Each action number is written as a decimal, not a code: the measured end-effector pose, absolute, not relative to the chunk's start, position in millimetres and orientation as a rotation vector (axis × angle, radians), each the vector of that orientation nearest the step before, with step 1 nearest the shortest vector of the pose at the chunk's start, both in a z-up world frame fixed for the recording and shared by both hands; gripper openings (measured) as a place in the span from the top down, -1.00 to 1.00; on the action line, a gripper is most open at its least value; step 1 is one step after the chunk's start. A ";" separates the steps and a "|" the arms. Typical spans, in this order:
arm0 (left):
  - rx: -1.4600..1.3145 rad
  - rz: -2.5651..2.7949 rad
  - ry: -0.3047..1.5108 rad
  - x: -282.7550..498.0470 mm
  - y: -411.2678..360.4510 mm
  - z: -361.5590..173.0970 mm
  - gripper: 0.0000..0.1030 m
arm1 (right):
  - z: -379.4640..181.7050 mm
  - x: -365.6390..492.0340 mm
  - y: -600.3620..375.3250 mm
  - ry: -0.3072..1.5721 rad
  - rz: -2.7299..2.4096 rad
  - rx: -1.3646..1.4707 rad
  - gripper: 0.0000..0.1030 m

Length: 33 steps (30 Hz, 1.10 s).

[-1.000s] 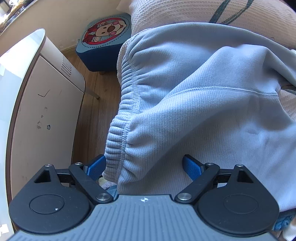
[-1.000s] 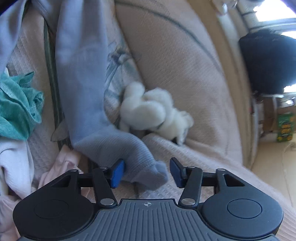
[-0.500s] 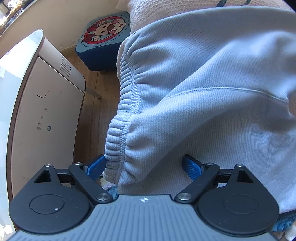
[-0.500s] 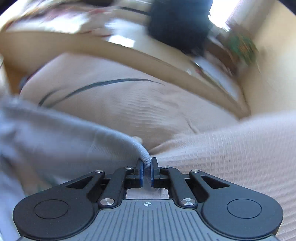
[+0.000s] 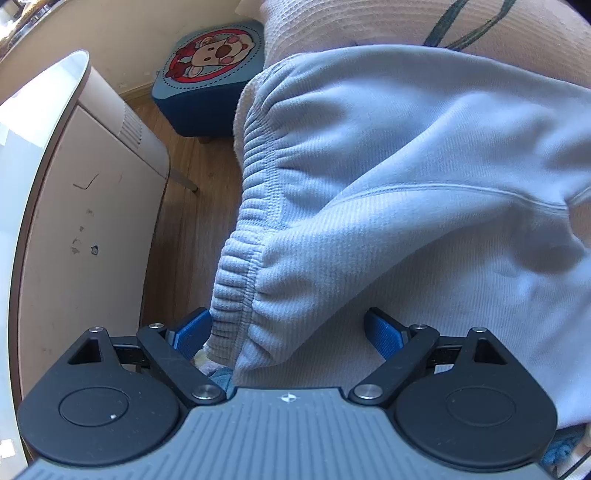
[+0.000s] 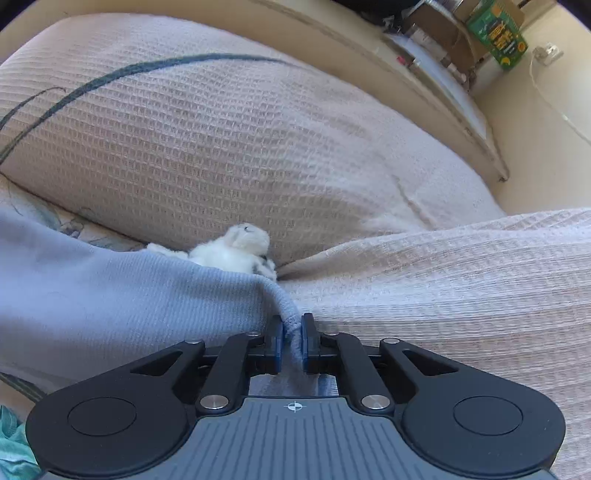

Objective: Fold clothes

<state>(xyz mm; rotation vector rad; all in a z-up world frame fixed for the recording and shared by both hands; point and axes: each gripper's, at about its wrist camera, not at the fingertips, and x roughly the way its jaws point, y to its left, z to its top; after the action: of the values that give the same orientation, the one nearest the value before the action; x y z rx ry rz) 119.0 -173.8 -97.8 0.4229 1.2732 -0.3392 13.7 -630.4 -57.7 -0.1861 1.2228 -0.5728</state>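
Light blue sweatpants (image 5: 406, 192) lie on a beige waffle-knit sofa cover (image 5: 351, 29). In the left wrist view my left gripper (image 5: 286, 330) is open, its blue pads on either side of the elastic waistband (image 5: 236, 280), apart from the cloth. In the right wrist view my right gripper (image 6: 291, 334) is shut on the hem of a pant leg (image 6: 129, 295), which stretches off to the left across the sofa seat (image 6: 443, 288).
A blue cartoon footstool (image 5: 210, 81) and a white cabinet (image 5: 81, 206) stand on the wooden floor left of the sofa. A white fluffy toy (image 6: 236, 251) lies against the back cushion (image 6: 221, 140). Teal cloth (image 6: 11, 443) shows at the lower left.
My right gripper closed on the pant-leg hem and swung to face the sofa back, pulling the leg out. My left gripper stayed open at the waistband while the pants shifted and flattened.
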 end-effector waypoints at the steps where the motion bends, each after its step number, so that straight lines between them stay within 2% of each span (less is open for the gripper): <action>1: 0.409 -0.353 1.275 118.3 -172.0 -95.3 -0.75 | -53.0 10.6 -627.5 1.192 -0.563 -0.192 0.69; 5: 0.371 -0.359 1.285 118.1 -165.5 -89.8 -0.75 | -33.9 -2.5 -625.0 1.125 -0.526 -0.190 0.64; 13: 0.358 -0.322 1.291 118.8 -158.5 -91.3 -0.75 | -52.8 5.1 -632.4 1.205 -0.514 -0.189 0.64; 17: 0.362 -0.324 1.284 119.4 -155.9 -90.1 -0.75 | -53.0 -2.4 -625.2 1.204 -0.519 -0.172 0.86; 25: 0.373 -0.349 1.248 117.7 -154.7 -82.4 -0.75 | 11.5 -60.1 -571.2 1.049 -0.525 -0.226 0.89; 33: 0.379 -0.419 1.227 98.7 -150.1 -82.7 -0.75 | 67.3 -177.9 -466.4 0.878 -0.549 -0.296 0.89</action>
<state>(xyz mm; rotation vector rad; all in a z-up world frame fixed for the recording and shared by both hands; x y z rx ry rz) 98.7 -150.1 -82.7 0.3792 1.2271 -0.4195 -177.9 -466.4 67.3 -0.2959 0.8778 -0.5486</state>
